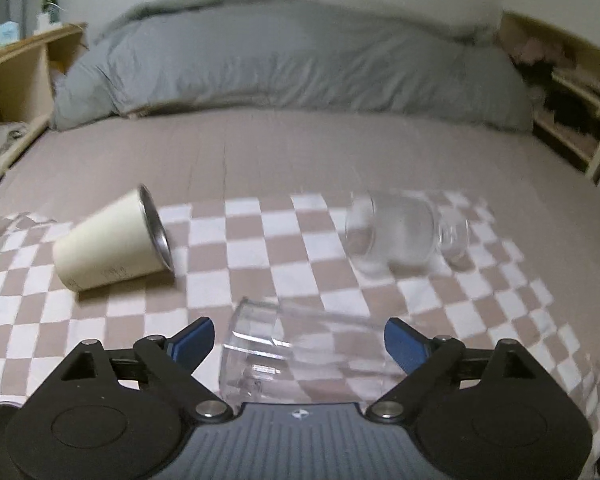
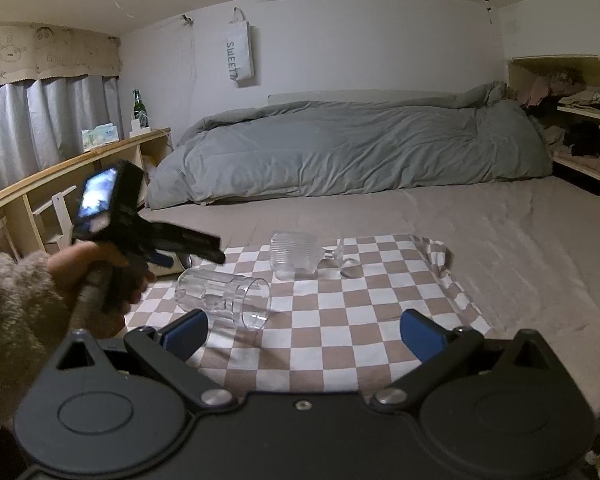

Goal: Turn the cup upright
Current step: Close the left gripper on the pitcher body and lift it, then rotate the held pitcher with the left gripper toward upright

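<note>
Left hand-held gripper (image 1: 299,342): jaws spread wide, blue pads on either side of a clear tumbler (image 1: 296,354) at bottom centre of the left wrist view. Pads not touching the glass as far as the blur allows.

The tumbler lies on its side on the checkered cloth (image 1: 284,240), which is spread over the bed (image 1: 300,148). In the right wrist view the same clear tumbler (image 2: 224,296) sits left of centre, open mouth toward the right of the frame.

Right hand-held gripper (image 2: 303,334): jaws spread, nothing between the pads, only checkered cloth (image 2: 340,320) below. It sits just right of the tumbler.

Other cups, all on their sides on the cloth:
- cream tumbler (image 1: 112,240) with a metal rim, left of centre in the left wrist view, mouth toward frame right.
- stemmed glass (image 1: 404,236), right of centre, blurred; in the right wrist view the stemmed glass (image 2: 300,256) is at mid-frame, behind the clear tumbler.

Left hand (image 2: 100,268), in a fuzzy sleeve, grips the left unit's handle at left of the right wrist view.

Grey duvet (image 2: 340,148) is bunched along the far side of the bed.
</note>
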`<state>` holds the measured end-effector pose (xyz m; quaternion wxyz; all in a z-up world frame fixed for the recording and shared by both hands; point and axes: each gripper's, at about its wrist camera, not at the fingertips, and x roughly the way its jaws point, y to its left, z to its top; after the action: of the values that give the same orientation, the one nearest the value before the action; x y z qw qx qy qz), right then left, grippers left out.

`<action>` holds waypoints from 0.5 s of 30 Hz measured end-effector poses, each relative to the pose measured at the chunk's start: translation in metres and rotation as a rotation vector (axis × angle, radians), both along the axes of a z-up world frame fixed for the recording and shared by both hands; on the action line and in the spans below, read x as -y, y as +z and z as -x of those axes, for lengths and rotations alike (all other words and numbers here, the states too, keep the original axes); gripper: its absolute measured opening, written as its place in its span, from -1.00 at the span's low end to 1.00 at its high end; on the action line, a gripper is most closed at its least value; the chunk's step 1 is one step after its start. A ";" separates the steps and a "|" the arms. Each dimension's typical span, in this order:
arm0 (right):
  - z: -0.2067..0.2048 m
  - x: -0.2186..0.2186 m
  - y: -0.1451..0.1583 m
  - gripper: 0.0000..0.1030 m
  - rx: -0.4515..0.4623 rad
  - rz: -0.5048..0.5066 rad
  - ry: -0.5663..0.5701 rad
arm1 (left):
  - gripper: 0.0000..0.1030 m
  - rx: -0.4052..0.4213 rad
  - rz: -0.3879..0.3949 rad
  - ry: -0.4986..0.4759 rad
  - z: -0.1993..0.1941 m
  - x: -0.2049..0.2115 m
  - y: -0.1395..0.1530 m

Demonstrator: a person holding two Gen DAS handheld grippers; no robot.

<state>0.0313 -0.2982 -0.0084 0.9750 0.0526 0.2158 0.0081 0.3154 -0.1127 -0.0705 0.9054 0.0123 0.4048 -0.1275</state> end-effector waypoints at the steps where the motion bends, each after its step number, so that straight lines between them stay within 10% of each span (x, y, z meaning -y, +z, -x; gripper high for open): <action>1: -0.001 0.001 0.000 1.00 -0.002 -0.004 0.001 | 0.82 -0.016 0.008 -0.003 0.000 -0.003 -0.003; 15: -0.047 0.038 -0.007 1.00 -0.043 -0.127 -0.043 | 0.83 -0.198 0.173 -0.115 0.049 0.003 -0.001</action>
<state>0.0782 -0.3357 -0.0158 0.9647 0.1193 0.2347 -0.0004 0.2668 -0.1155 -0.0716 0.8498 -0.0556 0.4784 -0.2141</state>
